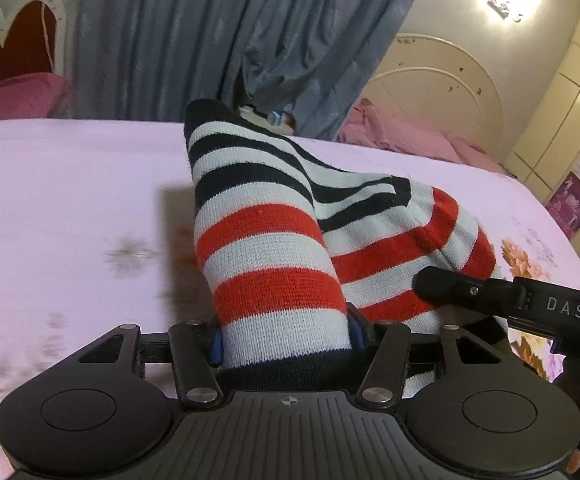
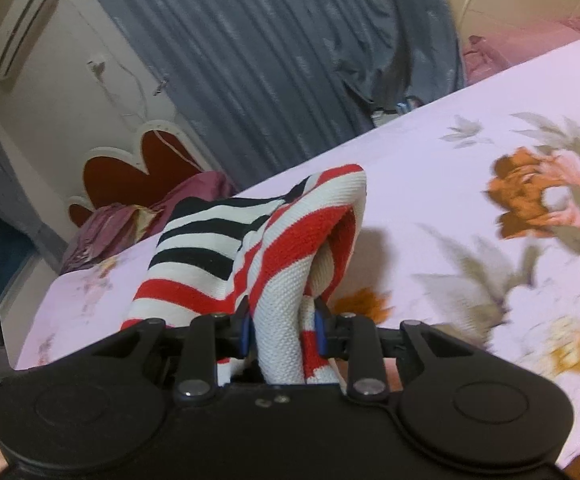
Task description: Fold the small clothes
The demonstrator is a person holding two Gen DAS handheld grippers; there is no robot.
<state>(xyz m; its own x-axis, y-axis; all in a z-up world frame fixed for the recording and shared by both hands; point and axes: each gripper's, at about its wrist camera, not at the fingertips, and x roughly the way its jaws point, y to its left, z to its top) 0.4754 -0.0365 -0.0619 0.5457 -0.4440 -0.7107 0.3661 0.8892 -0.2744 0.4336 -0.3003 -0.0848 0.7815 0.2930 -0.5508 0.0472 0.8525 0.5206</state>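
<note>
Striped knit in red, white and black makes up the small garment (image 1: 274, 248), which is held up off the pink floral bedsheet (image 1: 70, 208) with both of its ends gripped, so that it humps up into a ridge between the two grippers above the middle of the bed. From the left wrist camera, the left gripper (image 1: 286, 340) has its jaws drawn in around a thick roll of the fabric, the blue pads pressing on the cloth at either side, with a dark hem band just below them. The garment runs away from it toward the far edge of the bed and drapes down to the right, where the black body of the other tool, marked DAS, comes in from the right edge. From the right wrist camera, the right gripper (image 2: 284, 330) has its jaws set narrow and clamped on a bunched fold of the same cloth, white ribbing and a red stripe squeezed between the blue pads. The sheet shows orange flowers and grey leaves toward its right side. Beyond the bed's far edge hang grey-blue curtains (image 1: 194, 40); a red headboard (image 2: 130, 176) with white scalloped trim stands at left, and an air conditioner (image 2: 20, 26) is mounted high on the wall.
</note>
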